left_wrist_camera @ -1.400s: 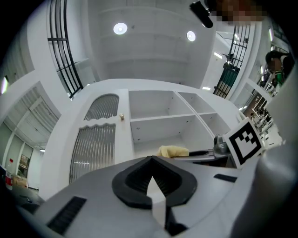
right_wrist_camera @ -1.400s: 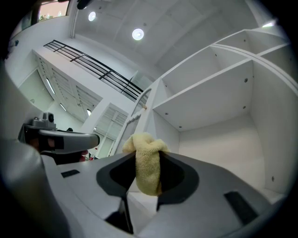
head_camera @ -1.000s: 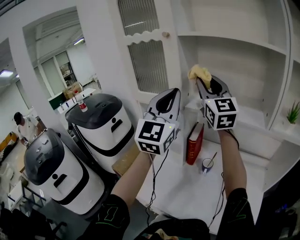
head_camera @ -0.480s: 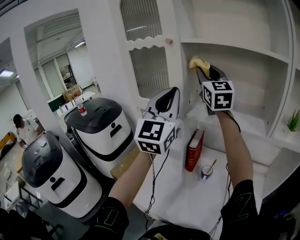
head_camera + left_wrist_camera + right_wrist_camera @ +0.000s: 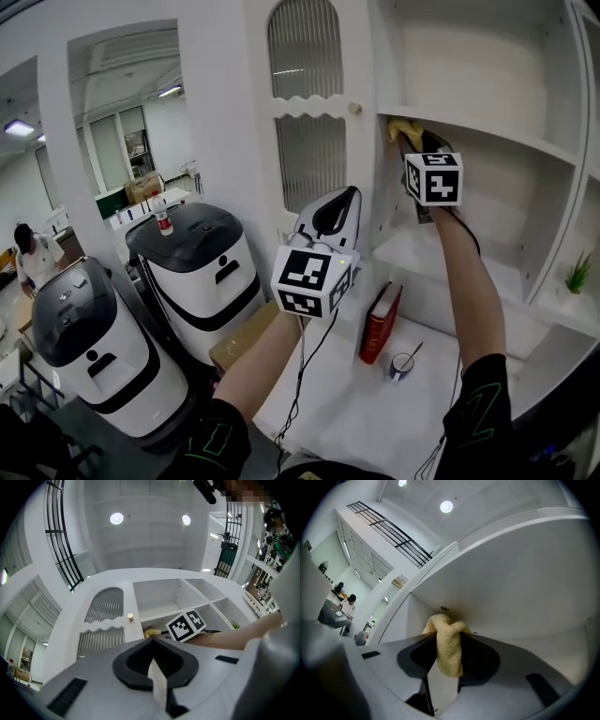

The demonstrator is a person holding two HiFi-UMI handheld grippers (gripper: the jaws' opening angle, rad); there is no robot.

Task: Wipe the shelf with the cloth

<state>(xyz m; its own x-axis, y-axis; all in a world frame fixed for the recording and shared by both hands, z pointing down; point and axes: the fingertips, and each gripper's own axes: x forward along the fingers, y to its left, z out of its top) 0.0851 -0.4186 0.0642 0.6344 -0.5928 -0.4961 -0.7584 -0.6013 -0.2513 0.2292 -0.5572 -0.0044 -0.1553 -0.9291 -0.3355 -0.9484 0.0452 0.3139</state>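
— White desk [image 5: 361, 412] level, nearest items?
— Red book [image 5: 378, 323] upright, cup [image 5: 401, 366] just beside it.
— Left gripper [image 5: 349, 194]?
— Held up before the louvred door [image 5: 309, 155]; jaws closed together, nothing between them.
— Right gripper [image 5: 409, 142]?
— Jaws clamped on yellow cloth [image 5: 400, 128], which touches the upper shelf [image 5: 487, 127] at its left end.

Below the left gripper [image 5: 347, 195], toward the right gripper [image 5: 410, 142], a red book [image 5: 377, 323] stands upright on the white counter [image 5: 347, 412]. A small cup [image 5: 401, 366] (a thin stick leaning in it) is just beside the book. To the left gripper's left stands a white, black-topped machine [image 5: 202, 272], with a second machine [image 5: 89, 352] beyond it. Well right of the right gripper sits a small green plant [image 5: 577, 275].
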